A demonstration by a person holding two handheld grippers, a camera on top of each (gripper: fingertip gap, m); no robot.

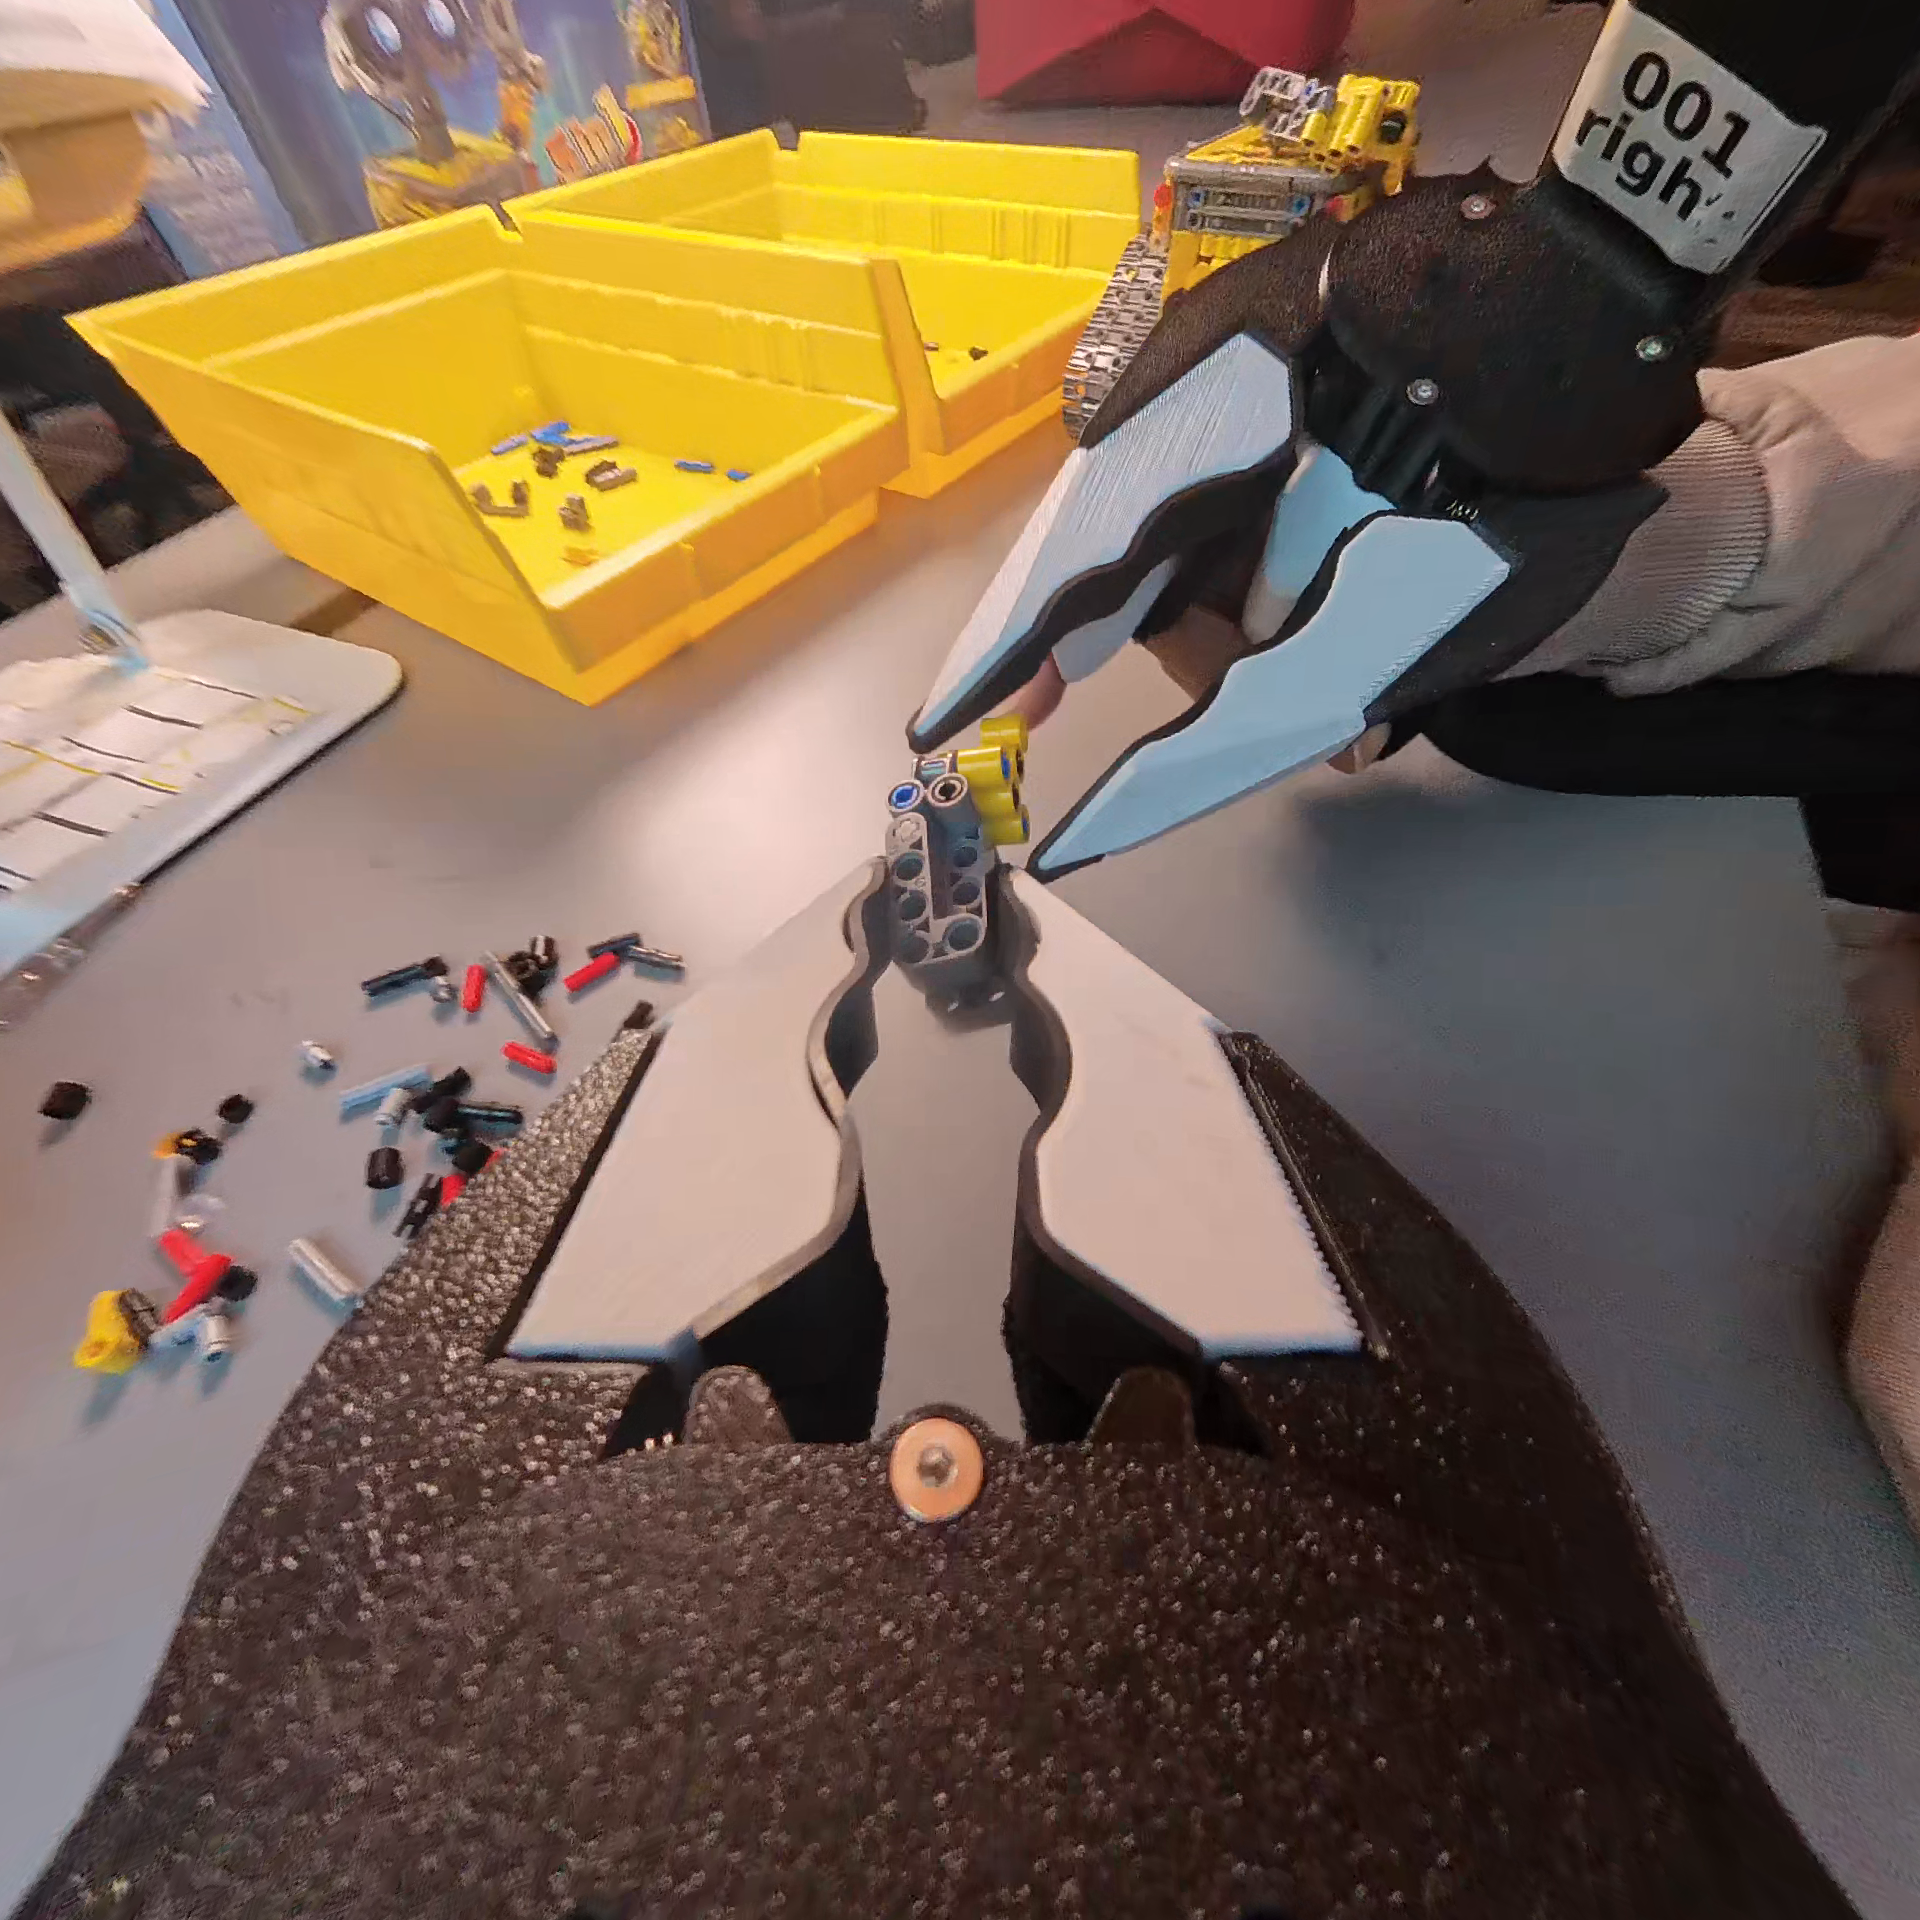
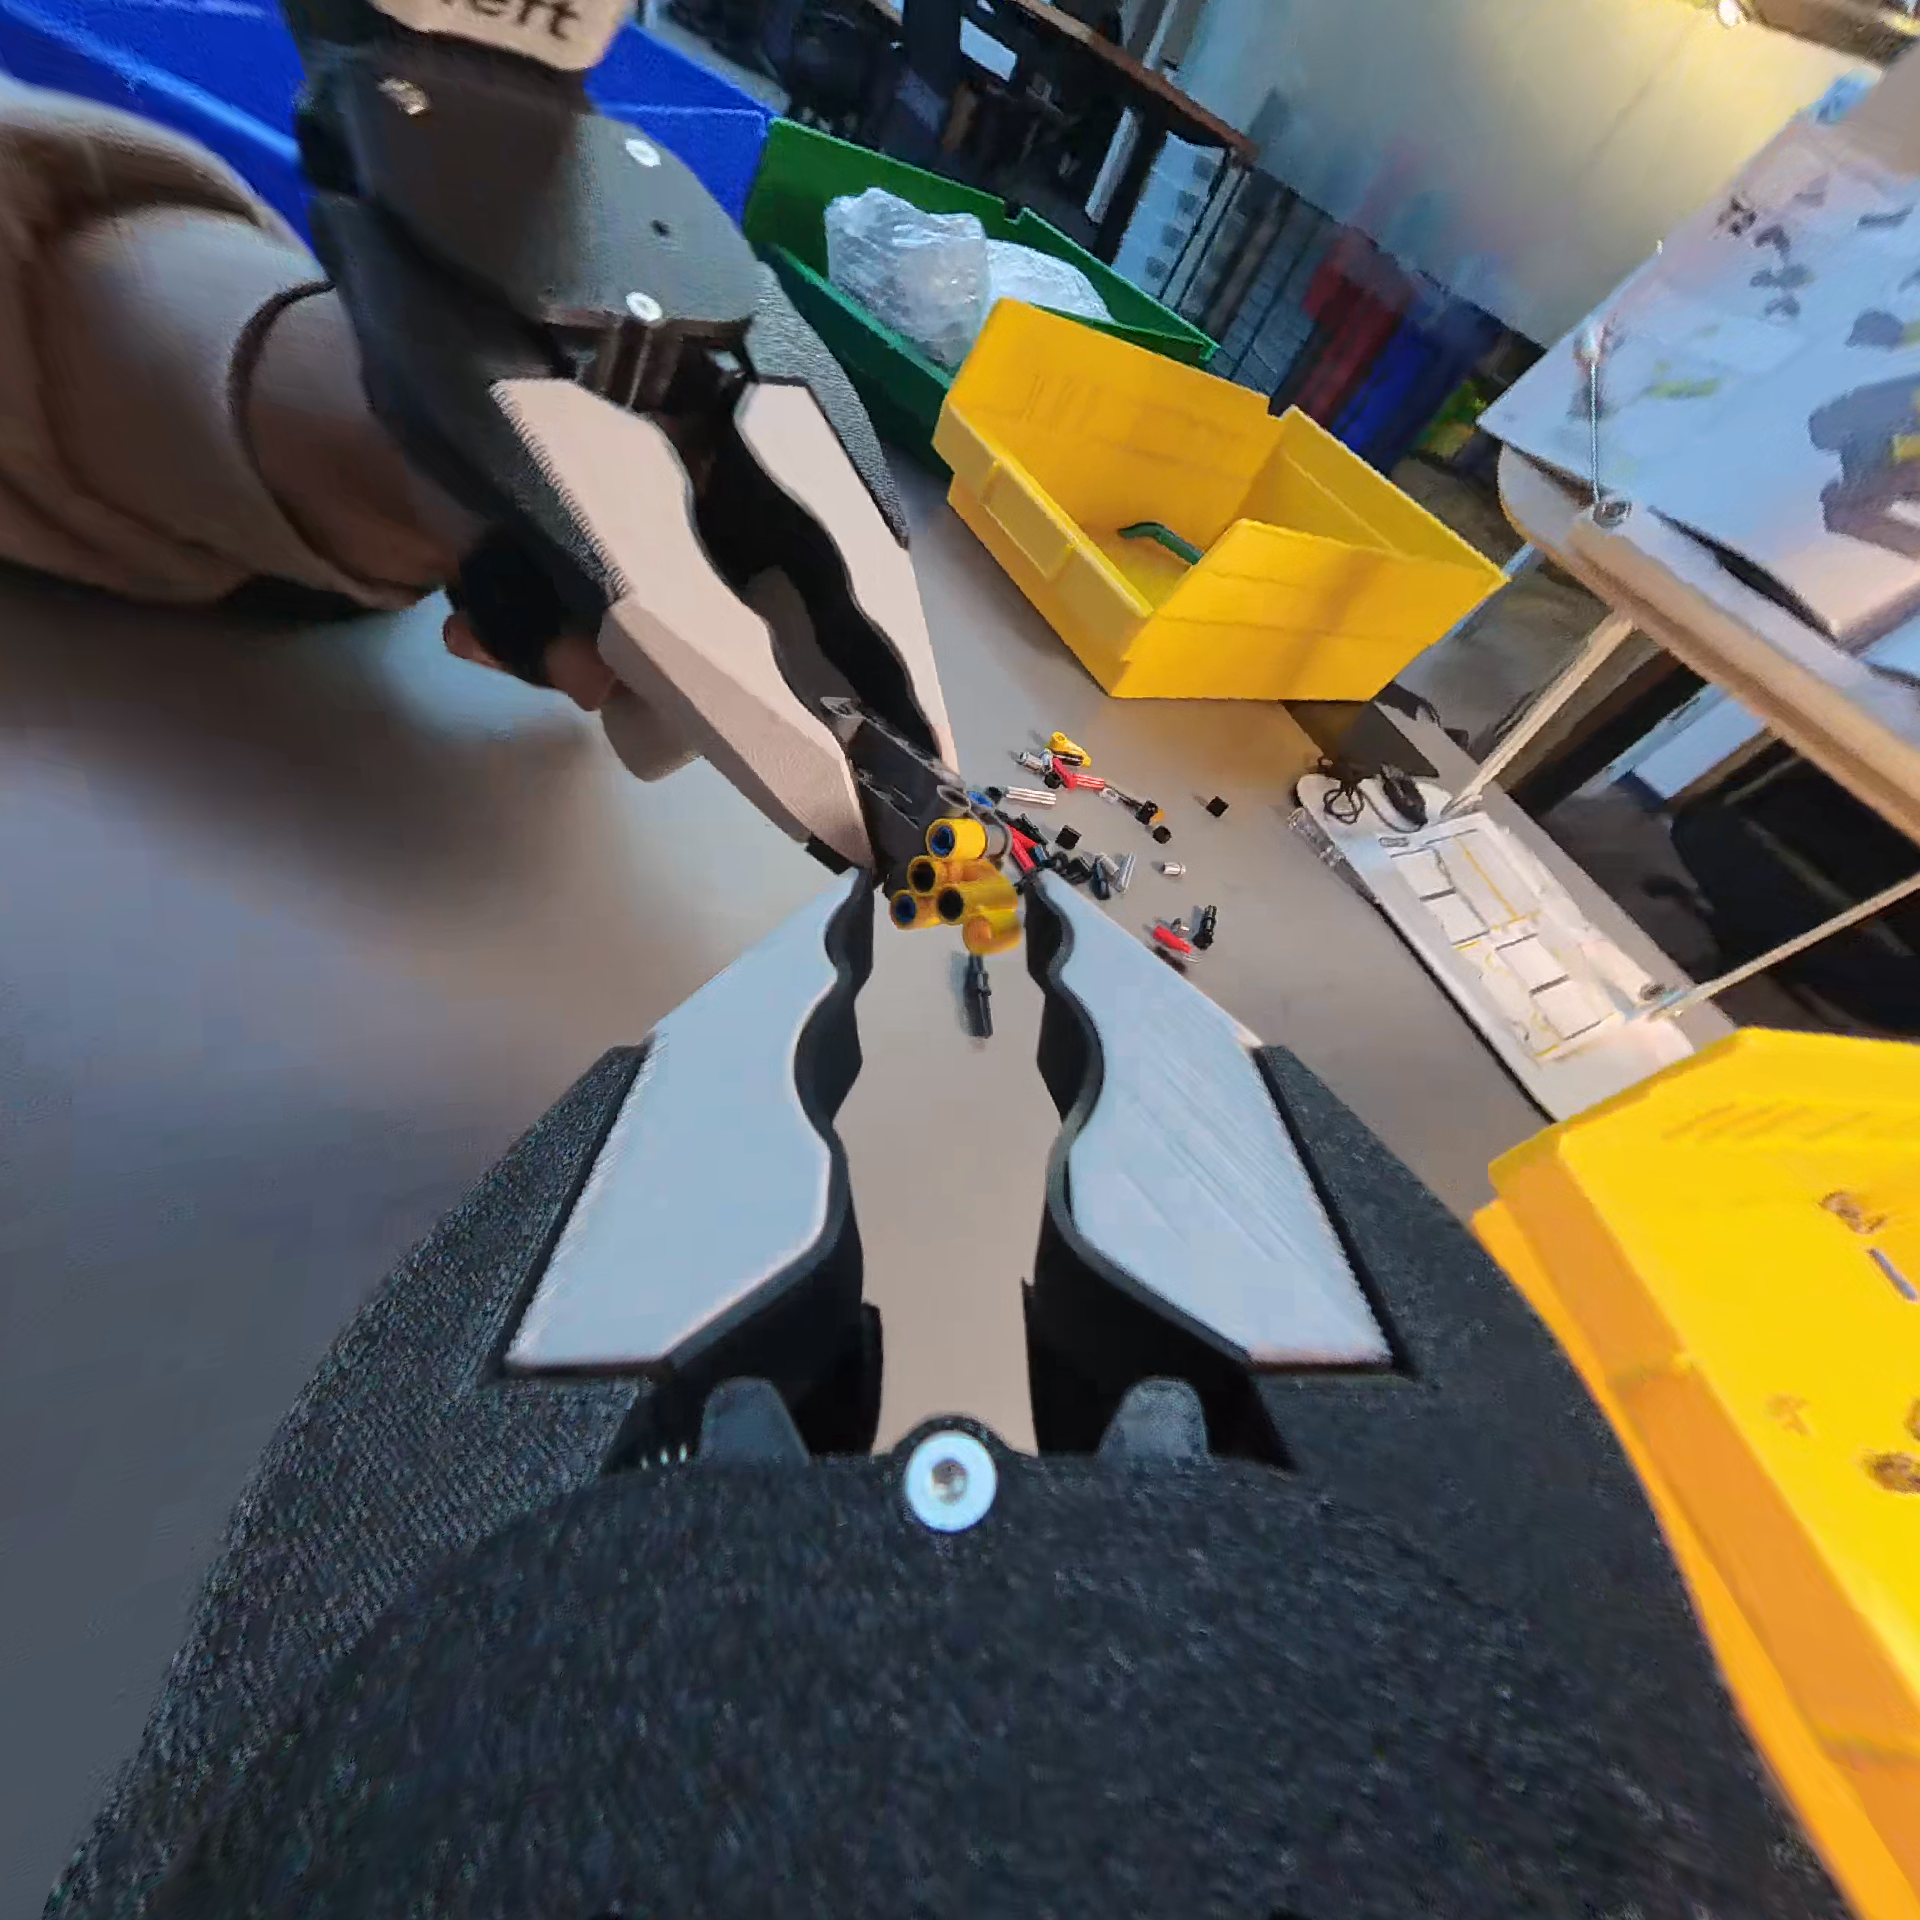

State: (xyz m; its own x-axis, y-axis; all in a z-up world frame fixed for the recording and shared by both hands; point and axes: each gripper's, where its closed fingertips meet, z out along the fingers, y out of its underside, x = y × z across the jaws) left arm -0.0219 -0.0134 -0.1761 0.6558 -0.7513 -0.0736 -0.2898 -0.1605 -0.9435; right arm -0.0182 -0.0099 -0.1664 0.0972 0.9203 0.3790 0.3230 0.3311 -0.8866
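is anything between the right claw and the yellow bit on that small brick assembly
Nothing visible. The right claw is open with its tips either side of the yellow piece, which tops the grey brick assembly gripped by the left claw.

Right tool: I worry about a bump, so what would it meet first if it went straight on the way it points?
Probably the yellow connector atop the small brick assembly clamped in the left tool; it sits right at the right tool fingertips, contact unclear.

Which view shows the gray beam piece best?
Left wrist view: the gray beam piece faces the camera, holes visible, between the left gripper fingers. In the right wrist view it is mostly hidden behind the yellow connector.
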